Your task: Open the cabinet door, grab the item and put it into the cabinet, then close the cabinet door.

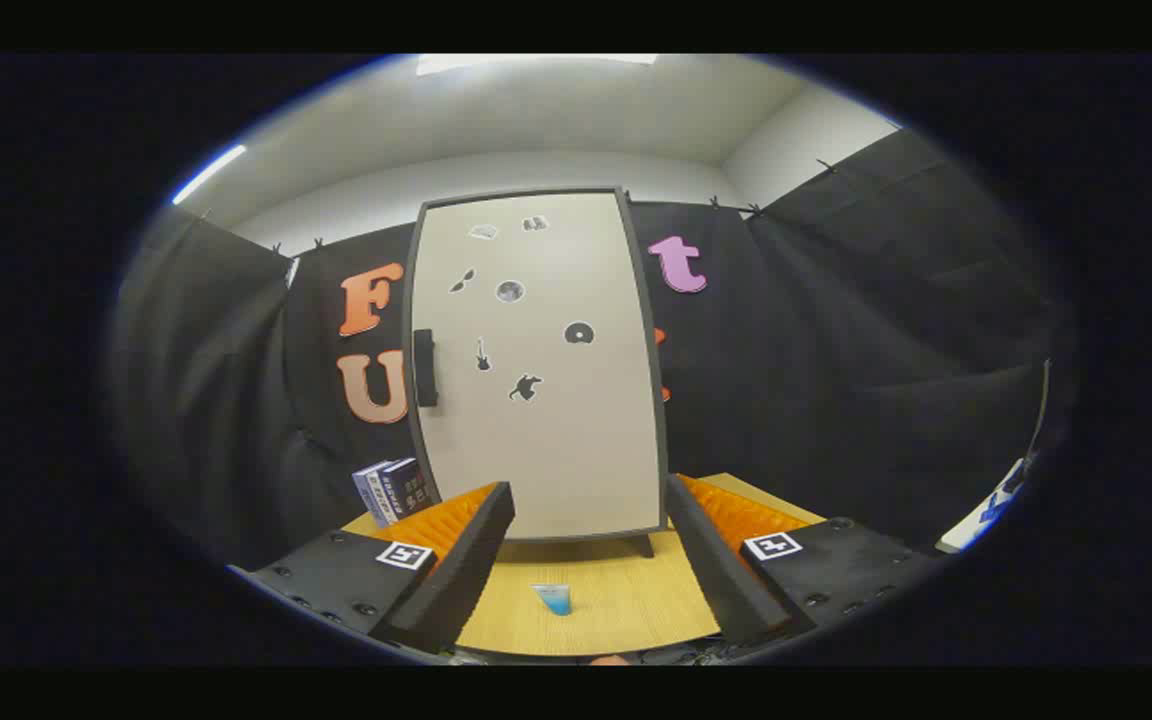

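Beyond our wide-open, empty gripper [591,560], the closed cabinet door [546,400] carries its upright handle [425,367] ahead-left.

The cabinet [539,365] stands upright on the wooden table [636,600], its pale door [556,440] closed, a dark handle [425,367] at the door's left edge. The gripper [591,560] hangs before the cabinet, fingers spread wide and empty. Between them, nearer than the cabinet, sits a small blue item [553,598]. Left of the cabinet stand boxes [393,489].

Tall pale cabinet [541,370] upright on worktop, door shut, dark handle [425,367] left; small blue item [554,599] lying before it.
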A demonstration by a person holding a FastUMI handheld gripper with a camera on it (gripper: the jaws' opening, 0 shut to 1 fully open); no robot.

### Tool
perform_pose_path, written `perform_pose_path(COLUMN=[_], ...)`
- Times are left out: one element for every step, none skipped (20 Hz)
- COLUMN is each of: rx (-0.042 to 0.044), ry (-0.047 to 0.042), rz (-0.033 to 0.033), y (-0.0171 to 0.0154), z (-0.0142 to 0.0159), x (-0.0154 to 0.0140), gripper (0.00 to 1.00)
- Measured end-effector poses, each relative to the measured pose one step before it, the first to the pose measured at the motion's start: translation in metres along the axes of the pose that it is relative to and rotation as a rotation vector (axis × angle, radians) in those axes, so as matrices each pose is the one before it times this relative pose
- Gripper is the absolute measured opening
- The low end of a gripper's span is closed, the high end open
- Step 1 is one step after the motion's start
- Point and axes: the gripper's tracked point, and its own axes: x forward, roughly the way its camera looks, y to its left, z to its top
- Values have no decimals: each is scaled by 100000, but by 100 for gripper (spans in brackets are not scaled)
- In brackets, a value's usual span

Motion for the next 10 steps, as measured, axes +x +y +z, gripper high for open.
perform_pose_path(rx=[61,-137,-266,-196,-113,-173,-46,269,-15,-508], ry=[-185,127,588,502,221,-9,-387,-545,-898,-1094], rz=[253,375,500,688,514,203,-155,-317,413,650], y=[153,198,231,265,177,192,126,196,421,483], z=[74,-68,-249,-115,-23,101,332,429,584,525], x=[16,9,14,-74,-67,-4,-94,49,43,137], gripper=[98,98,97,97,97,98,98,98,98,98])
